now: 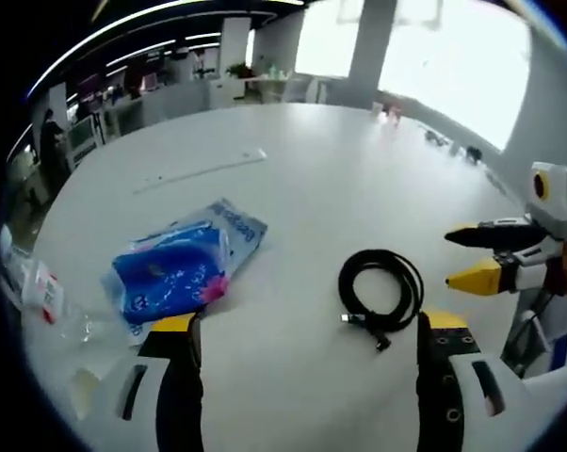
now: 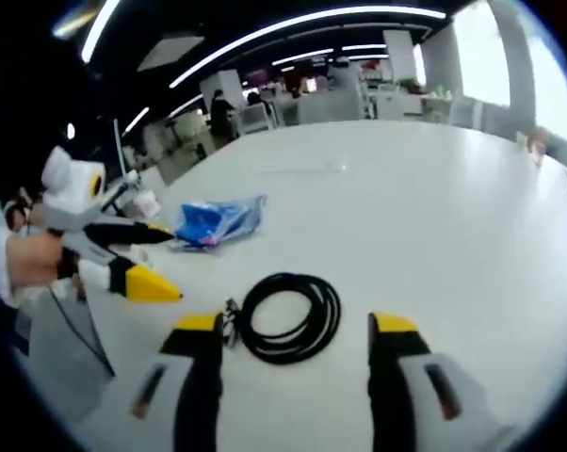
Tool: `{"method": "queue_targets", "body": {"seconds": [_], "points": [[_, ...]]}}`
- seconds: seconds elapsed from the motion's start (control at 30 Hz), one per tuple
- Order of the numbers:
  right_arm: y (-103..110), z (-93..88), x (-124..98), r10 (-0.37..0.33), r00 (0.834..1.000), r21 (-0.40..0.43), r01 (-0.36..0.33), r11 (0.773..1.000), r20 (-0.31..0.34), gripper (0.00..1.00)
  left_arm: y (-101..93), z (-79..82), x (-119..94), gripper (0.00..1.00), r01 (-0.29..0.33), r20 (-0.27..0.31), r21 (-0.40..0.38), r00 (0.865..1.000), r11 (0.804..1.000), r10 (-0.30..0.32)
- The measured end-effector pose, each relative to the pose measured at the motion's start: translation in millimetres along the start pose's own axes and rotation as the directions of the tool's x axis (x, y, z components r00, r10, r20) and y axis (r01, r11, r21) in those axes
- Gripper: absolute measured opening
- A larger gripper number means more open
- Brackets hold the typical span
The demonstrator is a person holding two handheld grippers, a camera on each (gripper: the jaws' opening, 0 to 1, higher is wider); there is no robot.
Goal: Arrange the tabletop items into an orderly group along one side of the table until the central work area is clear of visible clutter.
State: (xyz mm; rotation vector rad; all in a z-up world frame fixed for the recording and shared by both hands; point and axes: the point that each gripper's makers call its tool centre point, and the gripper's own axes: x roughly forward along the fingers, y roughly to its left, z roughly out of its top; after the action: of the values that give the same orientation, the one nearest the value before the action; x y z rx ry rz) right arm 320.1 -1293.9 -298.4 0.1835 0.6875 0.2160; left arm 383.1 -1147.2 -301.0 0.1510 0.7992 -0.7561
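Note:
A coiled black cable [image 1: 359, 315] lies on the white table [image 1: 340, 179], ahead of my open left gripper [image 1: 307, 325] and right of its centre line. To its left lies a blue plastic packet [image 1: 180, 268]. My right gripper [image 1: 450, 257] comes in from the right, open, its yellow and black tips just short of the cable. In the right gripper view the cable [image 2: 288, 355] sits on the table just beyond my open right gripper [image 2: 295, 325]. The blue packet [image 2: 218, 221] lies farther off. The left gripper [image 2: 166, 264] enters from the left, open.
A clear plastic bottle [image 1: 39, 292] lies at the table's left edge. A thin white strip [image 1: 203, 172] rests farther out on the table. Desks, chairs and people fill the office beyond, with bright windows on the far side.

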Motion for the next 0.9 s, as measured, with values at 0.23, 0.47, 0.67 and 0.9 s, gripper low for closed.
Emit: {"method": "queue_targets", "body": {"seconds": [0.23, 0.47, 0.67, 0.9], "points": [[14, 4.5, 9, 0.030, 1.000, -0.010, -0.030, 1.000, -0.004, 0.59, 22.1, 6.1, -12, 0.90, -0.029, 0.019, 0.000, 0.999, 1.000, 0.029], [28, 10.6, 22, 0.063, 0.998, -0.028, -0.064, 0.998, -0.013, 0.58, 57.9, 1.9, -28, 0.88, -0.096, 0.021, -0.041, 0.995, 0.995, 0.097], [38, 14.8, 32, 0.092, 0.995, -0.041, -0.093, 0.995, -0.026, 0.56, 74.2, -2.3, -36, 0.86, -0.129, 0.020, -0.058, 0.991, 0.990, 0.131], [43, 18.3, 40, 0.105, 0.994, -0.048, -0.107, 0.993, -0.042, 0.55, 81.8, 0.5, -42, 0.85, -0.137, 0.028, -0.074, 0.990, 0.988, 0.140]]}}
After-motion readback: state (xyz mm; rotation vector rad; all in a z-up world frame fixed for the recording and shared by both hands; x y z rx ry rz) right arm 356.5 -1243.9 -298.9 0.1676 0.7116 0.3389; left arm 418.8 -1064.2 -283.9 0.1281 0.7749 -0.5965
